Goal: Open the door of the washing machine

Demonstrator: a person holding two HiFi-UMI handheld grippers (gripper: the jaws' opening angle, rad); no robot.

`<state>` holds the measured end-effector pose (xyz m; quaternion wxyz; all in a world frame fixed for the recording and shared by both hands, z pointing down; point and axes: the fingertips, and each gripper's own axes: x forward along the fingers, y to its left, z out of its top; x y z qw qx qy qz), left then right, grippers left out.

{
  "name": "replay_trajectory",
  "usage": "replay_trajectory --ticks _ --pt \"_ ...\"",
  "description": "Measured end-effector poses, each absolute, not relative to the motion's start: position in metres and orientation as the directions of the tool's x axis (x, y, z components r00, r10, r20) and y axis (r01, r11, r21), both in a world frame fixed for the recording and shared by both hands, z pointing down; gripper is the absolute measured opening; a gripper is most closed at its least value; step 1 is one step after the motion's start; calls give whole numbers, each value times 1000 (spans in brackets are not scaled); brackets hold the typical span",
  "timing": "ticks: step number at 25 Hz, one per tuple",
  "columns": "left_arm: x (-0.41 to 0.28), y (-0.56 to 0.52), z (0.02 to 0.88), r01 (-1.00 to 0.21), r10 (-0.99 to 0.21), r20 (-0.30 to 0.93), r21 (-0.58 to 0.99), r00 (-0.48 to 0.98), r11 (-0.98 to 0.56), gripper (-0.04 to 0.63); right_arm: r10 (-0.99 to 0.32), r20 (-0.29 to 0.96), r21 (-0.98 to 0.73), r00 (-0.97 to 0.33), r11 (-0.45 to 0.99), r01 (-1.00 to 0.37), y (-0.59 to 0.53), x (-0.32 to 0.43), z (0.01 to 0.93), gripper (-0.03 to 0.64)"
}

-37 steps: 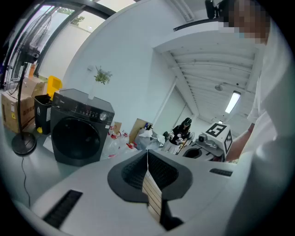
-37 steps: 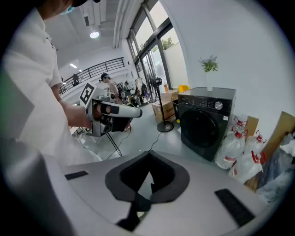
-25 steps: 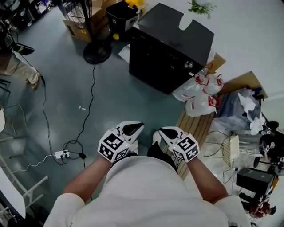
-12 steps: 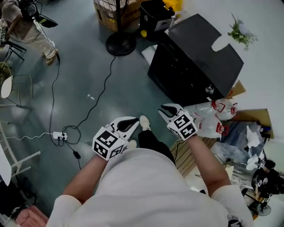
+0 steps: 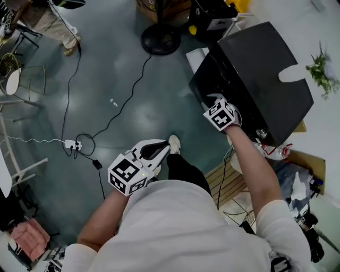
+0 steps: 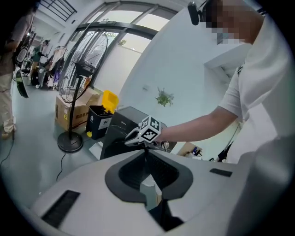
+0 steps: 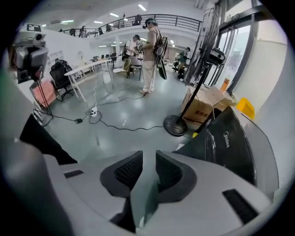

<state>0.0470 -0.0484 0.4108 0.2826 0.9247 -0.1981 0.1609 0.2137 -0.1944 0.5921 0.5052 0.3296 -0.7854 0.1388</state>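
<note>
Person: one, in pale trousers (image 5: 50, 24), stands at the top left of the head view, well apart from the machine.
Chair: one, with a white seat (image 5: 10, 79), at the left edge.
Power strip: one, white (image 5: 70, 144), lies on the floor.
Cables: two. A white cable (image 5: 32, 141) runs off to the left. A black cable (image 5: 122, 106) runs up toward the fan base.
Left gripper: one (image 5: 159, 150), held low in front of the person's body over bare floor, well apart from the machine. Its jaws are pressed together with nothing between them.
Marker cubes: two, one on the left gripper (image 5: 127, 174) and one on the right (image 5: 220, 115).
Shoe: one, white (image 5: 174, 144), just right of the left gripper's tips.
Fan base: one round black disc (image 5: 159, 38) on the floor, left of the machine.
Right gripper: one (image 5: 214, 101), held out on a straight arm at the machine's upper front edge. Whether it touches the machine cannot be told. Its jaws stand a little apart, have just been opening, and hold nothing. In the right gripper view the machine lies just to the right of them.
Bin: one, black with a yellow lid (image 5: 212, 13), behind the machine.
Washing machine: one black box (image 5: 260, 74), right of centre by the white wall. Its glossy top lies flat, and which panel is the door cannot be told.
Wooden pallet: one (image 5: 226, 183), on the floor near the machine.
Plant: one small green sprig (image 5: 319, 71), just right of the machine.
</note>
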Motion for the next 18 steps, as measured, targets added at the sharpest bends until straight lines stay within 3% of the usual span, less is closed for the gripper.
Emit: replay_trajectory --ticks 11,18 --pt "49 -73 428 -532 -326 441 509 836 -676 20 -307 951 276 23 815 -510 -307 252 694 143" --pt "53 -81 438 -553 -336 454 526 825 -646 20 -266 954 299 138 829 -472 -327 263 733 130"
